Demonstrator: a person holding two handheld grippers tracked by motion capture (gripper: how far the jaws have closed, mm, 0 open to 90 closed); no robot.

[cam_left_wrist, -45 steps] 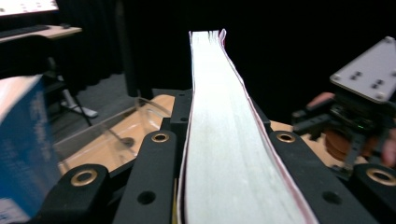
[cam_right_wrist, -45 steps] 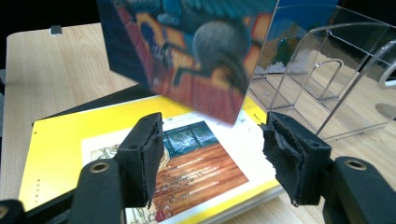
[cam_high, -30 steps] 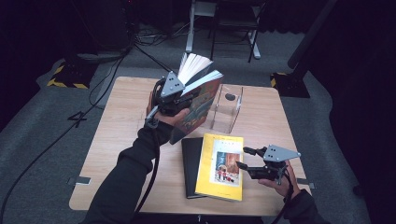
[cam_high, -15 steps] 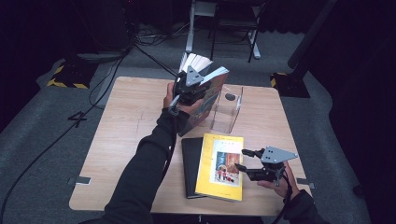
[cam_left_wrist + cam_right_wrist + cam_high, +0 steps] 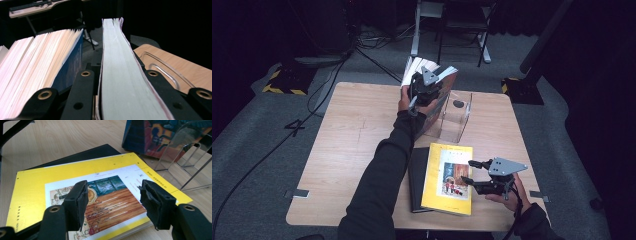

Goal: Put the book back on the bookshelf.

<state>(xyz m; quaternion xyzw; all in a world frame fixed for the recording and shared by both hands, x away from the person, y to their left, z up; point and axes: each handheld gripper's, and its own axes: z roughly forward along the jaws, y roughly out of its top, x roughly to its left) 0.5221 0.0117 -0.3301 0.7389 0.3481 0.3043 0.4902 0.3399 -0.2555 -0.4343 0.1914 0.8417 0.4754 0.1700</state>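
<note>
Thick book [image 5: 438, 82] is clamped upright in left gripper [image 5: 424, 86] over clear acrylic book stand [image 5: 455, 116]. Loose fanning pages risk snagging its wall. Right gripper [image 5: 468, 172] is held wide, empty, above yellow book [image 5: 447, 179].

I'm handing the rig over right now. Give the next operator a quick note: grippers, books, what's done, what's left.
Left gripper: shut on an upright book, carried at the clear stand.
Right gripper: open, hovering over the yellow book, holding nothing.
Yellow book lies flat on a black book near the table's front edge.
Done: nothing stands free in the stand.
Left: probably seat the held book, then the flat ones.
</note>
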